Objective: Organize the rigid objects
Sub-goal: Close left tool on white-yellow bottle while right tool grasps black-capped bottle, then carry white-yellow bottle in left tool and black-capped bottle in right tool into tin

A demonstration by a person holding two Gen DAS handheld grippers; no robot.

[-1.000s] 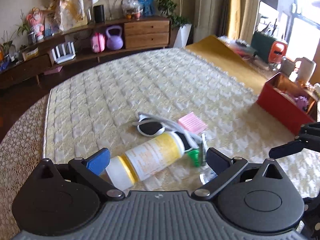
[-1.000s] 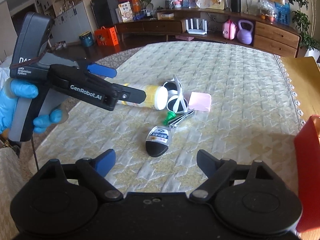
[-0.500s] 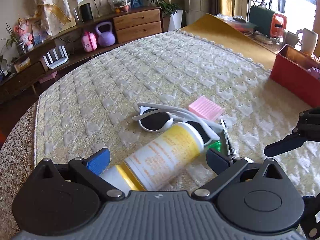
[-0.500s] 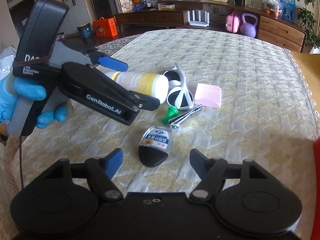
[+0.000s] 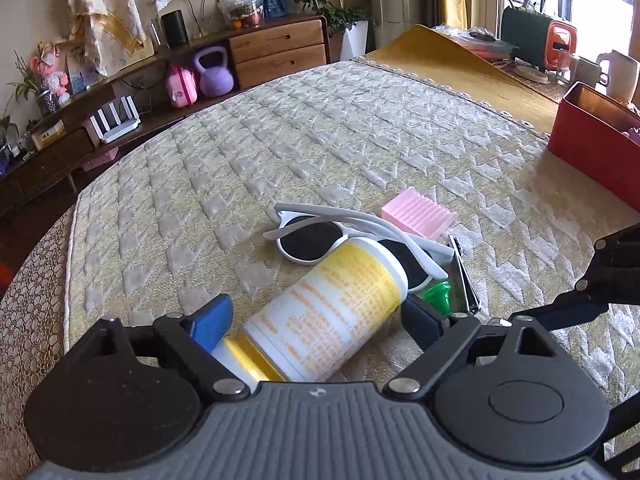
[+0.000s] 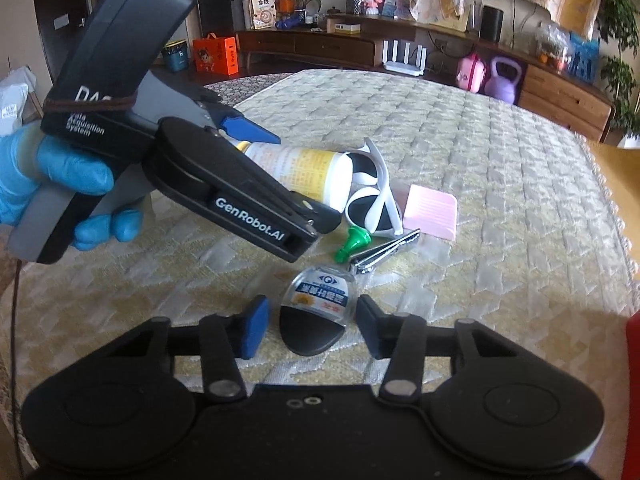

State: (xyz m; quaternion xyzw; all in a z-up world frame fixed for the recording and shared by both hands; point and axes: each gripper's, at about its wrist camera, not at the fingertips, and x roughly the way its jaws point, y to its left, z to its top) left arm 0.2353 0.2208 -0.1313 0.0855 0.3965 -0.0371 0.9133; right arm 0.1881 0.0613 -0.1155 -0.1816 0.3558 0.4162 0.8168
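Note:
A white bottle with a yellow label [image 5: 332,312] lies on its side on the quilted cloth. My left gripper [image 5: 318,320] straddles it; its jaws are closing, with a sliver of gap still showing on the right. A small flat case [image 6: 316,308], clear with a blue label and a black end, lies between the fingers of my right gripper [image 6: 312,330]. Those jaws are closing too, with gaps on both sides. White sunglasses [image 5: 320,240], a pink ridged pad [image 5: 418,218], a nail clipper [image 6: 384,252] and a small green piece [image 6: 354,242] lie just beyond.
A red box [image 5: 592,152] stands at the right edge of the cloth-covered table [image 5: 280,140]. A hand in a blue glove [image 6: 68,172] holds the left gripper. Low wooden shelves with a purple kettlebell [image 5: 214,74] line the far wall.
My left gripper has sunk over the bottle, which now sits deep between its fingers. My right gripper has come closer to the flat case and its jaws have narrowed around it.

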